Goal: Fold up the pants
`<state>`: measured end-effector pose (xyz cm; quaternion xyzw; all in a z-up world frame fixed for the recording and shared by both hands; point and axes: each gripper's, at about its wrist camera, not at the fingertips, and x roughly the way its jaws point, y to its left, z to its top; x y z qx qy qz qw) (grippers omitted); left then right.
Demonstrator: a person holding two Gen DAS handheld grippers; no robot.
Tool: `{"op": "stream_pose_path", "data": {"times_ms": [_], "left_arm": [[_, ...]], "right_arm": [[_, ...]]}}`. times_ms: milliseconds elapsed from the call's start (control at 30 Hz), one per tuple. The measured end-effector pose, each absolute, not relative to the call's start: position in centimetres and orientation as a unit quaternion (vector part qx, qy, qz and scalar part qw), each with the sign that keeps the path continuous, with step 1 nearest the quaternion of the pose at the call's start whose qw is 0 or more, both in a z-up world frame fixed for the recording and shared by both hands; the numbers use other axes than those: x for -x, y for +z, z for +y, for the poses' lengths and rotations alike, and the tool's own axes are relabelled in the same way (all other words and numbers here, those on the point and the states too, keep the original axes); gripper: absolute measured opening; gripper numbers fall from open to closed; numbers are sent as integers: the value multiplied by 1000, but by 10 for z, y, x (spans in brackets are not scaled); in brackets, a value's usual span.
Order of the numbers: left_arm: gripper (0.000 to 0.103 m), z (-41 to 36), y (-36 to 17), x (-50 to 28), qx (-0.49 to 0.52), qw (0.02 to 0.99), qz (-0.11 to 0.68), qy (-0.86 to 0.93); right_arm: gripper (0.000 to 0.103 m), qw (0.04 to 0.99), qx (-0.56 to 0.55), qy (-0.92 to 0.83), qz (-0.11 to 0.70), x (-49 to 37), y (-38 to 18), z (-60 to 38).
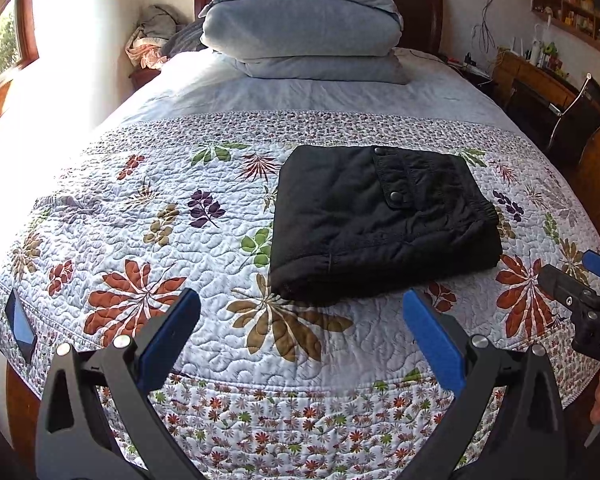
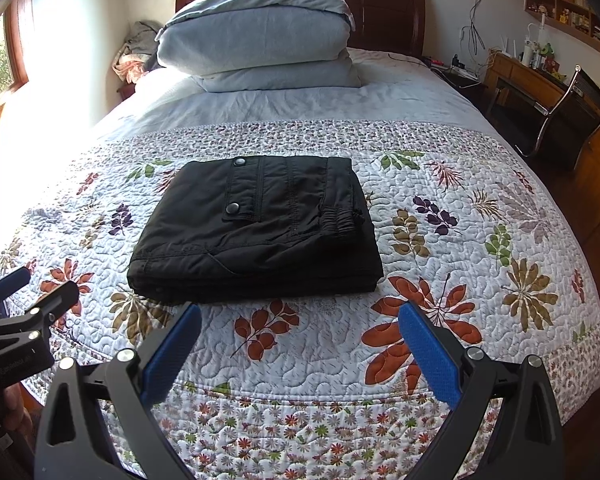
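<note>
Folded pants (image 2: 256,232) on floral quilt (image 2: 460,264), pillows (image 2: 260,40) behind.

I see a floral quilted bedspread (image 2: 300,360); two stacked pale-blue pillows (image 2: 260,40) at the dark wooden headboard (image 2: 388,16); a black chair (image 2: 568,116) beside a wooden desk (image 2: 516,72).

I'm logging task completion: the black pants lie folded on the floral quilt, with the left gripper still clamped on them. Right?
Not quite. The black pants do lie folded on the floral quilt, but the left gripper is open and clear of them, as the left wrist view shows.
</note>
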<state>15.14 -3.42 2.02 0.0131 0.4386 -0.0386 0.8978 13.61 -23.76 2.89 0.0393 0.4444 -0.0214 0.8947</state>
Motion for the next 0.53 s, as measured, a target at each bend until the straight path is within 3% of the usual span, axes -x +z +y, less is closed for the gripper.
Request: {"op": "stream_pose_path", "data": {"times_ms": [533], "left_arm": [[100, -35, 23, -150, -3, 899, 436, -48]], "right_arm": [[99, 894, -40, -16, 446, -137, 26, -237]]}}
